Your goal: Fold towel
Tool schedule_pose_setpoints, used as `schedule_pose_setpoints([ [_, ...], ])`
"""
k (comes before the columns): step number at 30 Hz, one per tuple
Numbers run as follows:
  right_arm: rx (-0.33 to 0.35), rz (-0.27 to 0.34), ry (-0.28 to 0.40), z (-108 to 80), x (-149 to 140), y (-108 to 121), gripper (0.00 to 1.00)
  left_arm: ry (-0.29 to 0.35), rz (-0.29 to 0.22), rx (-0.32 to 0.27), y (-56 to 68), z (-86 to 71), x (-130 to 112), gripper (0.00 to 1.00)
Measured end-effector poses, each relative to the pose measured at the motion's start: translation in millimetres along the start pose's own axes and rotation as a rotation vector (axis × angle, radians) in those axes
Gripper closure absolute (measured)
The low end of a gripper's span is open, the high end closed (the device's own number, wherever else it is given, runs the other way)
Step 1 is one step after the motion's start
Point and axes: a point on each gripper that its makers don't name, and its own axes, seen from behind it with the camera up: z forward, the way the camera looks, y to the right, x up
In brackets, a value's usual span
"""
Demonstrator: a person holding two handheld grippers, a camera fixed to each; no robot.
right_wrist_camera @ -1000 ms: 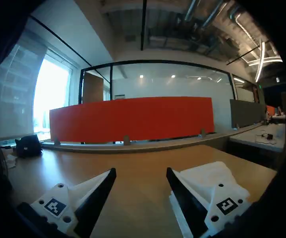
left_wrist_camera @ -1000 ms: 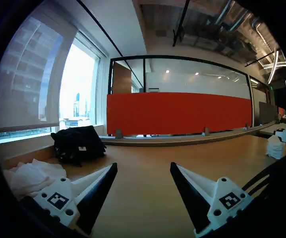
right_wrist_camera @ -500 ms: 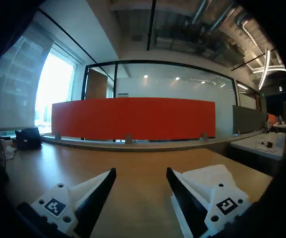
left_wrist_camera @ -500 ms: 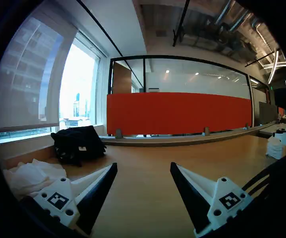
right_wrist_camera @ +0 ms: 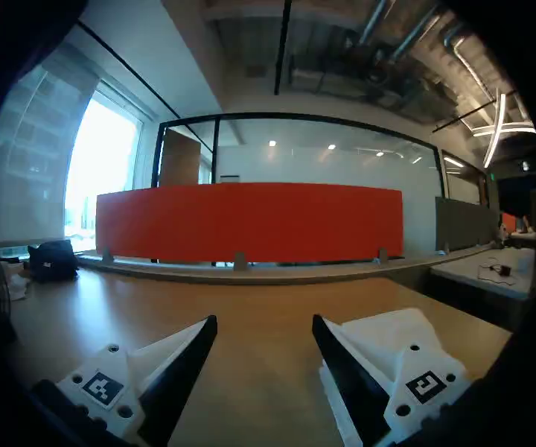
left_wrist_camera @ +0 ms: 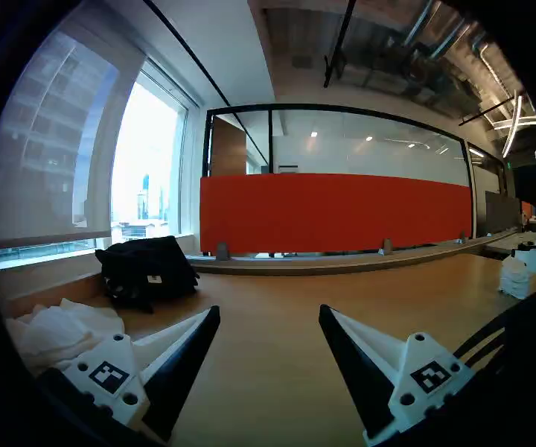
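My left gripper (left_wrist_camera: 268, 309) hovers open over the wooden table (left_wrist_camera: 283, 357), nothing between its fingers. A crumpled pile of white towels (left_wrist_camera: 56, 334) lies at the table's left end, just beyond the left finger. A stack of folded white towels (left_wrist_camera: 516, 277) sits at the far right. My right gripper (right_wrist_camera: 263, 319) is open too, low above the table, holding nothing. A flat folded white towel (right_wrist_camera: 383, 330) lies behind its right finger, near the table's right edge.
A black bag (left_wrist_camera: 147, 273) rests by the window at the left; it is also far left as the black bag (right_wrist_camera: 50, 261) in the right gripper view. A red divider panel (left_wrist_camera: 335, 212) runs along the table's back edge. Another desk (right_wrist_camera: 491, 268) stands to the right.
The right gripper view tipped upward slightly a second ago and has since held still. The left gripper has barely moved. Both stay open.
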Motion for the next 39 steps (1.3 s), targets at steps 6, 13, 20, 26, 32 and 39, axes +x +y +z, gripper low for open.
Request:
schedule_pose_setpoints([
  [6, 0.000, 0.000, 0.000, -0.4, 0.5, -0.1, 0.00, 0.000, 0.000, 0.000, -0.3, 0.0, 0.2, 0.01],
  [13, 0.000, 0.000, -0.001, -0.8, 1.2, -0.4, 0.00, 0.000, 0.000, 0.000, 0.0, 0.0, 0.4, 0.01],
  [20, 0.000, 0.000, -0.001, -1.0, 1.8, -0.1, 0.00, 0.000, 0.000, 0.000, 0.1, -0.5, 0.5, 0.01],
  [26, 0.000, 0.001, -0.001, -0.9, 1.8, -0.3, 0.00, 0.000, 0.000, 0.000, 0.1, -1.0, 1.2, 0.01],
  [32, 0.000, 0.000, -0.001, -0.7, 2.0, 0.0, 0.00, -0.001, 0.000, 0.000, -0.1, -1.7, 1.9, 0.01],
  [39, 0.000, 0.001, -0.001, -0.5, 2.1, -0.6, 0.00, -0.001, 0.000, 0.000, -0.5, -2.3, 2.8, 0.01],
])
